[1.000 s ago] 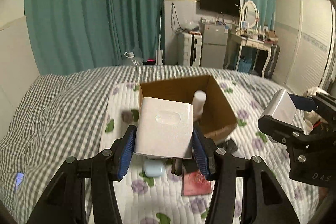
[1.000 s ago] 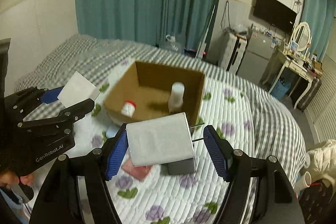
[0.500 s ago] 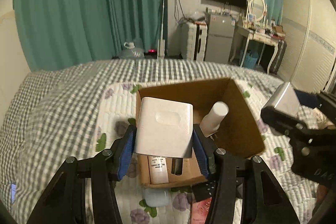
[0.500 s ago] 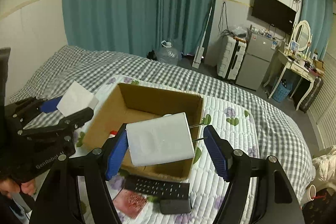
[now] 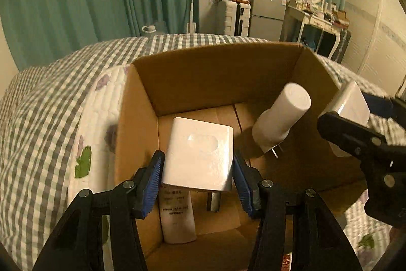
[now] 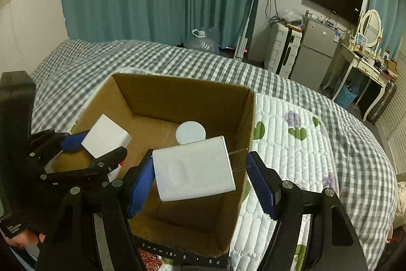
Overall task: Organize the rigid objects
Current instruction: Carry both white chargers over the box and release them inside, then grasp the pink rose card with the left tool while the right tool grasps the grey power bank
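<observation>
My left gripper is shut on a white charger block, prongs down, held over the left part of an open cardboard box. My right gripper is shut on a second white charger block, its prongs pressed against the right finger, held over the box. Inside the box stand a white bottle with a round cap and a white labelled bottle lying flat. The right gripper also shows in the left wrist view, and the left gripper in the right wrist view.
The box sits on a flowered quilt on a checked bed. A black remote and a red item lie in front of the box. Curtains, a suitcase, a fridge and a dressing table stand behind.
Both grippers have moved forward and down over the box, each still holding its charger. The box now fills both views.
</observation>
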`<state>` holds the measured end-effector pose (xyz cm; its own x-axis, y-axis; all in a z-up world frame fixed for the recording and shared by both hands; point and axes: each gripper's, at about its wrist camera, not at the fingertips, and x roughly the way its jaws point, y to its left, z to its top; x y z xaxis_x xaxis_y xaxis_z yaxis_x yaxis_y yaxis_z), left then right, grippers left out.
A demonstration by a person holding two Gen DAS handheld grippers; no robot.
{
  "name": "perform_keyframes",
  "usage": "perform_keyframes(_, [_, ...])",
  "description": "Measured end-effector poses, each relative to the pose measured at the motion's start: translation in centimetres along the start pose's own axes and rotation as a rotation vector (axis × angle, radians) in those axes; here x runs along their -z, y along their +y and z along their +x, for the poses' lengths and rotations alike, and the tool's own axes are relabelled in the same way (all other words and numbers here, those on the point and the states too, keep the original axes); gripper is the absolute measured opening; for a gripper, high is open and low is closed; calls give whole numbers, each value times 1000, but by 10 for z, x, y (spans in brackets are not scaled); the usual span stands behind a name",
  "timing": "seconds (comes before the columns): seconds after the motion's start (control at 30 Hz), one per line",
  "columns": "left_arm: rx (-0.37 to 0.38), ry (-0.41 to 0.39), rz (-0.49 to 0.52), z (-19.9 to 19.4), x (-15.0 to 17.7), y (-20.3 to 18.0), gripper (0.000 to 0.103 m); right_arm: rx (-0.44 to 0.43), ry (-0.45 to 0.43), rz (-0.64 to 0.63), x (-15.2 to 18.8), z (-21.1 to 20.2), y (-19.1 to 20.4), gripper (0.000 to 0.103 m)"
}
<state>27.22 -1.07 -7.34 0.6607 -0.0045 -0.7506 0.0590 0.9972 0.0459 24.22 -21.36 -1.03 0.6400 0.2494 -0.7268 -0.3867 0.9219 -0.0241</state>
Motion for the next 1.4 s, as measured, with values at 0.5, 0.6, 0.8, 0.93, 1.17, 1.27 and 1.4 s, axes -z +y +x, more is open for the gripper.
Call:
perform_keyframes(0.5, [16,-46,28,-37,23,5,73,9,-10,3,2,3,1,80])
perform_keyframes(0.6, [6,-68,30,-62,28,8,76,33,-36,16,2,-15,3,86])
perform_keyframes(0.8, [-36,-143,43,-132,40,10,82,62,-75,41,8,-75,3,93])
perform_keyframes(0.93, [-56,-179,32,-168,49,10,84,82,-88,31,21,-111,10,93])
perform_keyframes(1.17, [-69,-169,-5,-191,74,6,84,86,-86,3,55,-150,19,93])
perform_keyframes(1.27, [-69,-146,-25,-186,87,1,84,87,-79,-20,72,-153,19,93])
perform_keyframes(1.4, [-58,-83,-61,-158,103,-6,84,96,-45,-63,93,-143,17,93])
